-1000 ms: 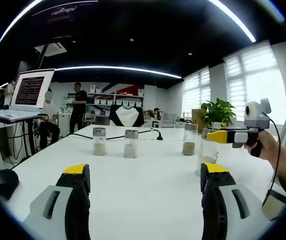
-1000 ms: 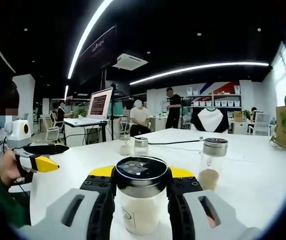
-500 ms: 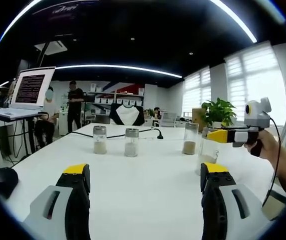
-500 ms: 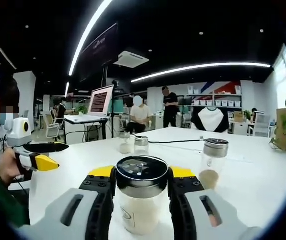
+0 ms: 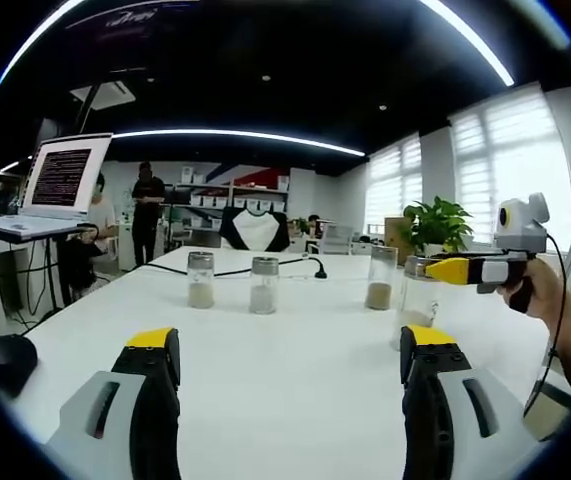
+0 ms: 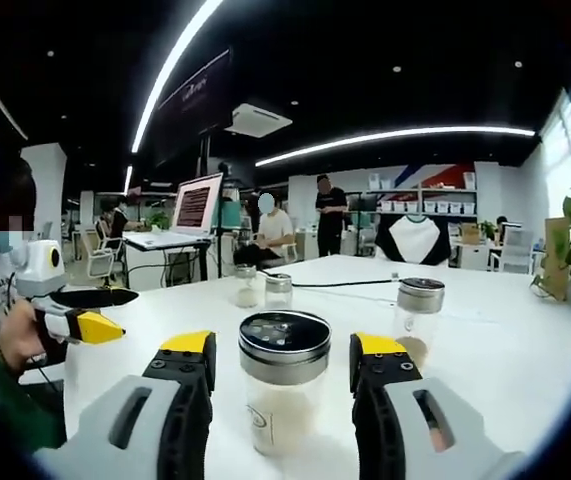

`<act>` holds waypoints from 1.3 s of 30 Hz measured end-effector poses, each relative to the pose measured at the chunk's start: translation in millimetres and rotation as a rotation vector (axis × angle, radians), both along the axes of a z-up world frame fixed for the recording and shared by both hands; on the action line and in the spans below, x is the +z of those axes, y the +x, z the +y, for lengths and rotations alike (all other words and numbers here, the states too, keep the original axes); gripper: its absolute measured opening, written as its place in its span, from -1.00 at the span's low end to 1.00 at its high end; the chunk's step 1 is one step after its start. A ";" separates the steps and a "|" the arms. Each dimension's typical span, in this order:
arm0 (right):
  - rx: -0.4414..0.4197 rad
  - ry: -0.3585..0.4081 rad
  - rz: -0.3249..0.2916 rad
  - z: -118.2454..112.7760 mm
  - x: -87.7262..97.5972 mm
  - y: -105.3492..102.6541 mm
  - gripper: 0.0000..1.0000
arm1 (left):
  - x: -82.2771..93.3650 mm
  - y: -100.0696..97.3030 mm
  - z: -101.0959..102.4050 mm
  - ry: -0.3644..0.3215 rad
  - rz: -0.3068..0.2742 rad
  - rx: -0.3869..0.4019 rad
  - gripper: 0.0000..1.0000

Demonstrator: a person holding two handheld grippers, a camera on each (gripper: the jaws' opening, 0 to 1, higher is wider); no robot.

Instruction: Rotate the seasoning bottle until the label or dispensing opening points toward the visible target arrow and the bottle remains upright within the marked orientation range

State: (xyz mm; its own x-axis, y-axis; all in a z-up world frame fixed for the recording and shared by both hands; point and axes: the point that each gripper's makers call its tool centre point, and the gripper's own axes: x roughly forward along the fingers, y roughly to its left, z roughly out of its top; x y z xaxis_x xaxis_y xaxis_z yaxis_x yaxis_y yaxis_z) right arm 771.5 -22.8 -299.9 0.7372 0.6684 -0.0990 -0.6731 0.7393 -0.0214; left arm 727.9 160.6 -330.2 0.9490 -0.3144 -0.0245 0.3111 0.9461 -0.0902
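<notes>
1. In the right gripper view the right claw [image 6: 283, 372] has its jaws spread apart, with a gap on each side of the seasoning bottle [image 6: 283, 385] standing upright between them on the white table [image 6: 525, 370]; neither jaw touches the glass.
2. The bottle has a dark perforated lid and pale powder in its lower part.
3. Just beyond the right jaw stands a second jar [image 6: 417, 318] with brownish contents; farther ahead and to the left, two small jars [image 6: 263, 289] stand side by side near a black cable [image 6: 350, 283].
4. In the left gripper view the left claw [image 5: 290, 375] is wide open over bare tabletop, with nothing between its jaws.
5. Past it stand the two small jars, a tall glass [image 5: 378, 278] and, to the right, the seasoning bottle beside the right claw held in a hand [image 5: 535, 298].
6. The room is an open office: a laptop [image 5: 50, 190] on a stand at left, a potted plant [image 5: 435, 225] by blinded windows, shelves at the back, long ceiling lights, and people standing and sitting in the distance.
</notes>
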 end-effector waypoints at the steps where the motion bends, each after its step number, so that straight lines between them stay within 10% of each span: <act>1: -0.005 0.020 0.003 -2.7 0.3 -3.3 0.08 | 0.2 0.0 0.1 0.000 -0.001 0.001 0.92; 39: -0.195 0.077 -0.014 -83.7 2.8 -15.5 0.04 | -4.4 0.8 -7.6 -0.007 0.008 -0.019 0.92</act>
State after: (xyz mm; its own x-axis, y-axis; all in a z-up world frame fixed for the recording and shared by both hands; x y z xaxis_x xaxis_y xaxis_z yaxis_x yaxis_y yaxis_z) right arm 756.0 -106.5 -297.1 0.8542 0.5183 -0.0419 -0.5173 0.8552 0.0324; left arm 728.7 152.9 -334.5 0.9428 -0.3321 -0.0299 0.3278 0.9395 -0.0992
